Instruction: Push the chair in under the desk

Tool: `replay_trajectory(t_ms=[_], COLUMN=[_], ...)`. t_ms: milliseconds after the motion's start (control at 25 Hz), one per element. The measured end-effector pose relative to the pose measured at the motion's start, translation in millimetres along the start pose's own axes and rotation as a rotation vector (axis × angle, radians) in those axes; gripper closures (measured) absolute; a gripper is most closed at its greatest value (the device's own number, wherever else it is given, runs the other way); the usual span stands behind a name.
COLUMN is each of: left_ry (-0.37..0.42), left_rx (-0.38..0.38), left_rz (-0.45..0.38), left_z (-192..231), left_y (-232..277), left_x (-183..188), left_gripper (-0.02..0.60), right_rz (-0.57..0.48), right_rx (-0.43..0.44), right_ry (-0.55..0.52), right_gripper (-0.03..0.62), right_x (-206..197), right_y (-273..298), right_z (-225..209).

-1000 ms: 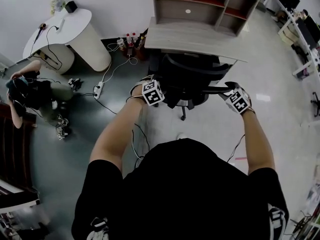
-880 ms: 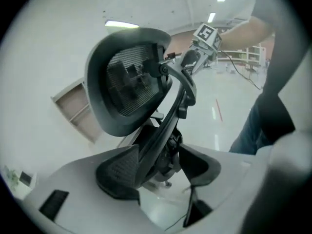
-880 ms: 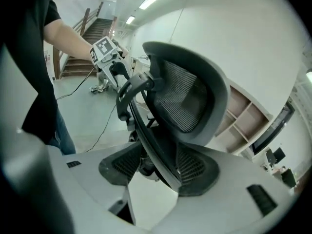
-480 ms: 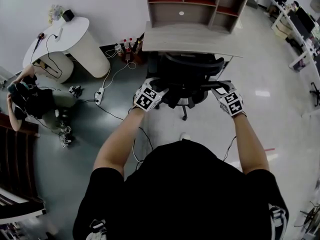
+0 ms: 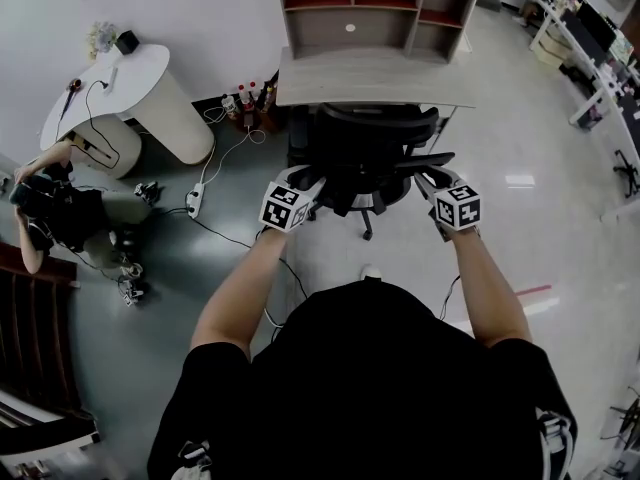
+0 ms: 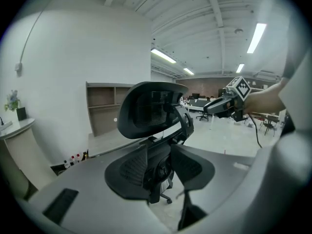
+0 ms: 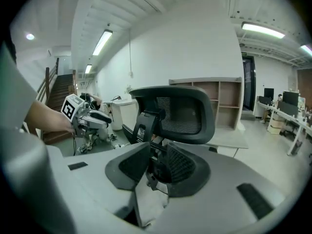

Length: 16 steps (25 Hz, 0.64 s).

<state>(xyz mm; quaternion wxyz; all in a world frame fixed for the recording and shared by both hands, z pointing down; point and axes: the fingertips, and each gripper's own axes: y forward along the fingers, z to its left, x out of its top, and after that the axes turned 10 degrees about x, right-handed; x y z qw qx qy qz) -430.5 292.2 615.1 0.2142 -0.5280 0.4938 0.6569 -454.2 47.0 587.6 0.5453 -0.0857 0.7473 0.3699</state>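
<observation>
A black mesh office chair (image 5: 365,158) stands on the floor in front of the grey desk (image 5: 375,78), its back and headrest (image 6: 151,108) toward me. My left gripper (image 5: 290,203) is at the chair's left side and my right gripper (image 5: 455,203) at its right armrest (image 5: 428,163). In the left gripper view the jaws are closing, with a black chair part (image 6: 158,172) in the narrow gap between the pads (image 6: 129,174). The right gripper (image 7: 156,167) is closing too, a black chair part between its pads (image 7: 183,172). Neither pair visibly presses.
A wooden shelf unit (image 5: 375,8) sits on the desk. Bottles (image 5: 250,98), a power strip (image 5: 195,203) and cables lie on the floor to the left. A white curved counter (image 5: 130,83) and a crouching person (image 5: 55,203) are far left. More desks (image 5: 600,48) stand at right.
Both grippers have settled lower against the chair's two sides, closer to each other. The desk and chair sit slightly higher in the head view.
</observation>
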Motion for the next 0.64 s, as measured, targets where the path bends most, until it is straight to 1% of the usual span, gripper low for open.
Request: replay_trajectory(t_ms=[240,400,640], left_ry=[-0.041,-0.044,-0.044], left_rx=[-0.005,-0.012,-0.018], left_rz=[-0.010,-0.015,-0.022], left_z=[-1.0,-4.8,-6.1], left_y=[-2.7,-1.8,-2.8], left_x=[-6.3,-5.1,-1.5], left_gripper=[0.448,0.459,0.476], right_rz=[-0.015,-0.027,-0.041], right_rx=[-0.034,-0.060,-0.075], right_ry=[0.012,0.020,0.034], right_gripper=[0.523,0.551,0.571], right_x=[-0.3,1.9,8.2], right_y=[1.9,1.7,3.0], right_z=[9.1,8.5,11.2])
